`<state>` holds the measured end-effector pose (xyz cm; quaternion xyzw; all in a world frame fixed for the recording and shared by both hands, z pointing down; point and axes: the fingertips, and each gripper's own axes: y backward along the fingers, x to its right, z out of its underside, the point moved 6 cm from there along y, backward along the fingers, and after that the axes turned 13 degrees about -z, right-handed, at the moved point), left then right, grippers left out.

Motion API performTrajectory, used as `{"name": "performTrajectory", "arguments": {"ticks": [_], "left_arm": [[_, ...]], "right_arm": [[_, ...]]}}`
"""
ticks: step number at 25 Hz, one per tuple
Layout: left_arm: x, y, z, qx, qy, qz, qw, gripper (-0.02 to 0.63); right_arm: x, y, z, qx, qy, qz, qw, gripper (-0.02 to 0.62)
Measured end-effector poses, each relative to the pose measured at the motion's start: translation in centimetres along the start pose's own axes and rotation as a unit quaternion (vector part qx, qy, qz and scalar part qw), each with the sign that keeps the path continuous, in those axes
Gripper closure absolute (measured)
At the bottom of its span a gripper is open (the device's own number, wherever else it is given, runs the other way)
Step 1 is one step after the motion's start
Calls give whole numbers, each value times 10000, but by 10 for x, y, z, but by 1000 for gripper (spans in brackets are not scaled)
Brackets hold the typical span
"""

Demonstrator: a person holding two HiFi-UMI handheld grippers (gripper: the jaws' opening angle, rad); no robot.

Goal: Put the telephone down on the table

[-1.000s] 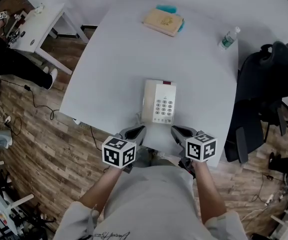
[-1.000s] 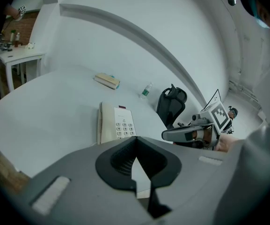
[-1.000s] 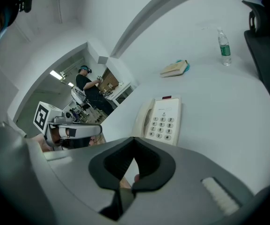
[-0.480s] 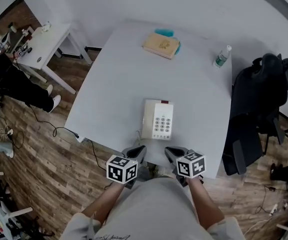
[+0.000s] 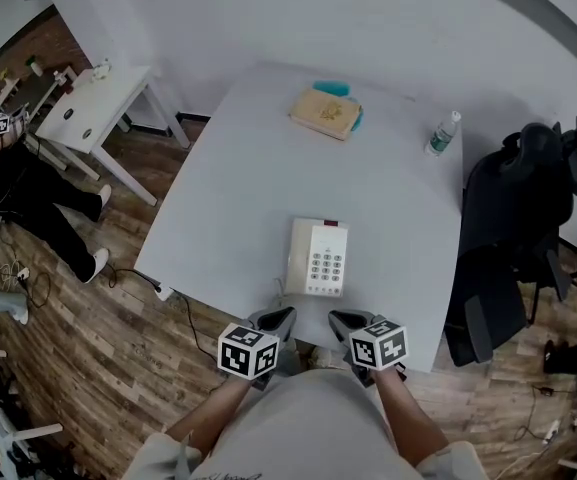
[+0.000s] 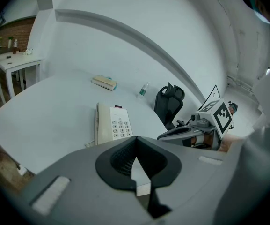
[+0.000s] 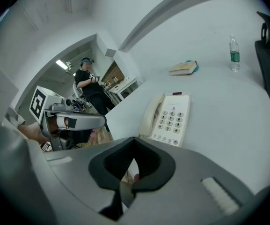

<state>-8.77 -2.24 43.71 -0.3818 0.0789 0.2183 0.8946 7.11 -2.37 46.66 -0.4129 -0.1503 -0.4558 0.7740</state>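
Telephone: cream desk set, lying flat on the grey-white table, keypad up. It sits close to the table's near edge, about midway along it. The handset rests in its cradle on the set's left side, the keypad is on the right, and a small red patch marks the far end. A thin cord curls off the near left corner.

Left gripper: jaws fully together, pads meeting at the tip, nothing between them. It is held at the near table edge, just short of the telephone's near left corner and not touching it.

Right gripper: jaws likewise closed right up and empty. It is just short of the near right corner, also clear of the set. The 2 grippers sit side by side, tips pointing toward the telephone, each marker cube toward the person's body.

Elsewhere on the table:
- a tan book at the far side, lying on something teal that shows at its far edge;
- a water bottle, upright, near the far right corner.
Both are well apart from the telephone.

Around the table:
- a black office chair against the right edge;
- a small white side table to the far left;
- a person in dark clothes beside it;
- wood-plank floor.
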Motion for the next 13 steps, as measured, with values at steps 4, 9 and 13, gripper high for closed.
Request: {"name": "performTrajectory", "arguments": {"ticks": [4, 9, 13], "left_arm": [[0, 0, -1, 14, -7, -9, 10000, 594], [1, 1, 2, 39, 56, -16, 10000, 594], [1, 2, 2, 13, 51, -27, 10000, 594]], "right_arm": [[0, 1, 0, 22, 30, -8, 10000, 592], [-2, 2, -1, 39, 58, -28, 10000, 592], [-4, 2, -4, 108, 78, -19, 9999, 592]]}}
